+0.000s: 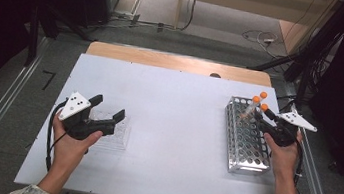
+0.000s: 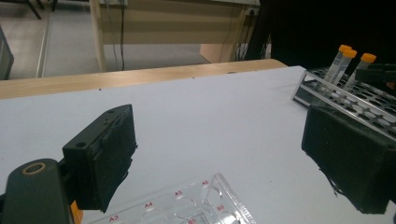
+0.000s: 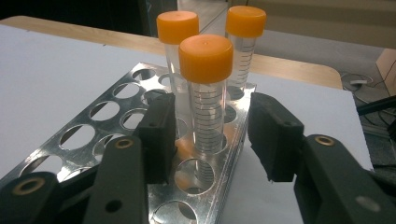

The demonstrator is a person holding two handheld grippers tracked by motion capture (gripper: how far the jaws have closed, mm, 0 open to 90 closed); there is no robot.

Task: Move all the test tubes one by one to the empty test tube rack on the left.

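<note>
A metal tube rack (image 1: 244, 142) lies on the right side of the white table, with three orange-capped tubes (image 1: 260, 101) standing at its far end. In the right gripper view the nearest tube (image 3: 205, 84) stands between the jaws of my right gripper (image 3: 215, 135), and a gap shows on each side, so the pads do not press on it. Two more tubes (image 3: 175, 46) (image 3: 245, 37) stand behind it. On the left side of the table, my left gripper (image 1: 108, 108) hangs open just above a clear well plate (image 1: 117, 135), with nothing between its fingers.
The rack (image 2: 364, 107) has several empty holes toward the near end. A wooden table edge (image 1: 179, 61) runs along the back, and cables lie on the floor beyond. The white sheet (image 1: 176, 123) stretches between the well plate and the rack.
</note>
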